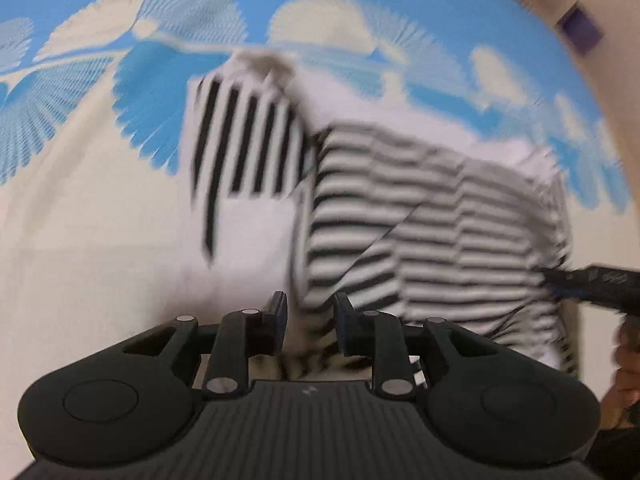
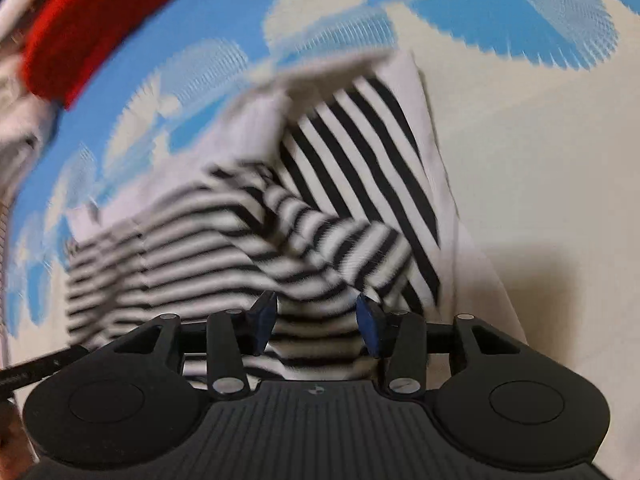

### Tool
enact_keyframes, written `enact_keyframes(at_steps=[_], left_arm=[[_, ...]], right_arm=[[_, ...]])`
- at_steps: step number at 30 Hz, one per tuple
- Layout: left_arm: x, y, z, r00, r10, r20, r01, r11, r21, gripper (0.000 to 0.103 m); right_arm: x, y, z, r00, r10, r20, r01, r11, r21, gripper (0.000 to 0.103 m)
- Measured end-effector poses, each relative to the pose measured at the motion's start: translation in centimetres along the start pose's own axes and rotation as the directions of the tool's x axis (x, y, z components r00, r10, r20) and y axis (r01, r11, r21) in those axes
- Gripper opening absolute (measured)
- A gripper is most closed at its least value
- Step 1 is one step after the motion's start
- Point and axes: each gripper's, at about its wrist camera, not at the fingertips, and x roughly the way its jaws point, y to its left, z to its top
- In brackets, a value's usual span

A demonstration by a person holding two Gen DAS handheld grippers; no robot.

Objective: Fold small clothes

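Lying across the middle of both views is a black-and-white striped garment (image 1: 420, 216), partly folded, with a white panel carrying bolder, wider stripes at its upper left in the left wrist view. It rests on a bedsheet (image 1: 80, 240) printed with blue and cream fan shapes; the blue print fills the upper part of each frame and plain cream cloth fills the lower left of the left view and the right side of the right view.

Left gripper (image 1: 310, 312): at the bottom centre of its own frame, jaws a little apart. Striped cloth sits in the gap between the fingers (image 1: 280, 308), but blur prevents telling whether the pads press on it (no firm clamp is evident).

Right gripper (image 2: 316, 322): at the bottom centre of its own frame, jaws clearly apart, blue pads visible on the inner faces of the fingers (image 2: 370, 324). Striped fabric lies beneath and between them; neither pad visibly pinches it. The same gripper's dark finger shows at the right edge of the left view, against the garment's far side.

A red item (image 2: 100, 20) occupies the upper left of the right view, well apart from the garment. Both frames are motion-blurred
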Motion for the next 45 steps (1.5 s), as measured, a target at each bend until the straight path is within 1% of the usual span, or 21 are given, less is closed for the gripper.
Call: enact_keyframes(at_steps=[2,4,6,8,11,14,16,18,20,22,26,27,29,31,34,36,38,40,42,43,45], left_arm=[[-1.2,-0.1,-0.6,0.997,0.061,0.04,-0.06,0.998,-0.008,0.027],[-4.1,-0.4,-1.0,0.985,0.097,0.146,-0.097,0.995,-0.003,0.027],[-7.8,-1.5,-1.6,0.949,0.136,0.285,-0.147,0.989,0.017,0.027],[-11.6,-2.5,-2.8,0.91,0.134,0.393,-0.162,0.986,0.039,0.028],[-16.5,-3.2,-5.1,0.874,0.122,0.471,-0.133,0.991,-0.01,0.028],[-20.2,-3.7,-9.2,0.836,0.104,0.538,-0.099,0.994,-0.039,0.035],[-21.9,-4.9,-12.0,0.814,0.1,0.572,-0.107,0.994,-0.021,0.036],[-22.8,-5.6,-15.5,0.792,0.102,0.602,-0.137,0.991,0.012,0.038],[-23.3,-6.3,-19.3,0.771,0.108,0.627,-0.166,0.986,0.034,0.039],[-23.1,-6.4,-22.1,0.763,0.122,0.635,-0.182,0.983,0.029,0.039],[-22.2,-6.2,-26.2,0.786,0.139,0.603,-0.182,0.983,0.011,0.039],[-22.2,-6.3,-27.2,0.788,0.139,0.599,-0.187,0.982,0.019,0.039],[-22.0,-6.7,-28.7,0.794,0.139,0.591,-0.201,0.979,0.04,0.039],[-21.6,-6.8,-29.7,0.804,0.127,0.581,-0.189,0.981,0.048,0.039],[-19.7,-6.0,-30.6,0.817,0.121,0.564,-0.17,0.985,0.036,0.038],[-17.4,-4.9,-30.5,0.842,0.132,0.523,-0.158,0.988,0.004,0.038],[-15.3,-3.6,-30.2,0.865,0.149,0.48,-0.155,0.988,-0.027,0.038],[-13.6,-2.5,-29.6,0.891,0.167,0.422,-0.159,0.986,-0.055,0.035],[-13.4,-1.7,-29.3,0.893,0.142,0.427,-0.129,0.99,-0.061,0.035],[-13.2,-1.2,-29.2,0.895,0.141,0.423,-0.125,0.99,-0.066,0.035],[-12.7,0.0,-28.9,0.908,0.139,0.395,-0.109,0.989,-0.096,0.035]], right_arm=[[-0.2,0.1,-0.4,1.0,-0.012,0.015,0.012,1.0,0.002,0.044],[-2.5,0.8,-1.4,0.996,-0.014,0.085,0.015,1.0,-0.013,0.044],[-5.9,1.6,-2.6,0.982,0.008,0.186,0.002,0.999,-0.051,0.044],[-9.2,2.4,-3.8,0.963,0.04,0.267,-0.022,0.997,-0.073,0.045],[-14.5,2.9,-6.5,0.914,0.123,0.388,-0.078,0.988,-0.13,0.045],[-18.9,2.9,-10.4,0.849,0.15,0.506,-0.041,0.975,-0.22,0.045],[-20.6,2.2,-12.8,0.82,0.153,0.552,-0.011,0.968,-0.251,0.046],[-21.3,1.1,-15.1,0.806,0.143,0.574,0.02,0.963,-0.268,0.046],[-21.6,-0.1,-17.2,0.804,0.124,0.582,0.042,0.964,-0.262,0.046],[-21.4,-1.7,-19.0,0.795,0.117,0.596,0.031,0.972,-0.233,0.046],[-20.6,-3.7,-21.9,0.769,0.071,0.635,0.059,0.981,-0.182,0.045],[-20.3,-4.0,-22.5,0.768,0.056,0.638,0.078,0.981,-0.18,0.045],[-19.8,-4.5,-23.2,0.781,0.026,0.624,0.106,0.979,-0.174,0.045],[-19.6,-5.1,-23.8,0.791,0.04,0.61,0.087,0.98,-0.178,0.045],[-18.6,-5.5,-24.2,0.827,0.008,0.563,0.108,0.979,-0.173,0.045],[-18.2,-5.7,-24.5,0.832,0.016,0.555,0.092,0.982,-0.167,0.045],[-17.5,-5.8,-24.7,0.835,-0.015,0.549,0.129,0.977,-0.171,0.045],[-16.5,-6.2,-24.4,0.852,-0.043,0.522,0.135,0.981,-0.139,0.045],[-15.7,-6.8,-24.2,0.863,-0.037,0.504,0.116,0.985,-0.127,0.045],[-15.2,-6.9,-24.2,0.867,-0.057,0.496,0.136,0.983,-0.125,0.045],[-14.5,-7.3,-23.9,0.88,-0.084,0.467,0.147,0.984,-0.099,0.045]])
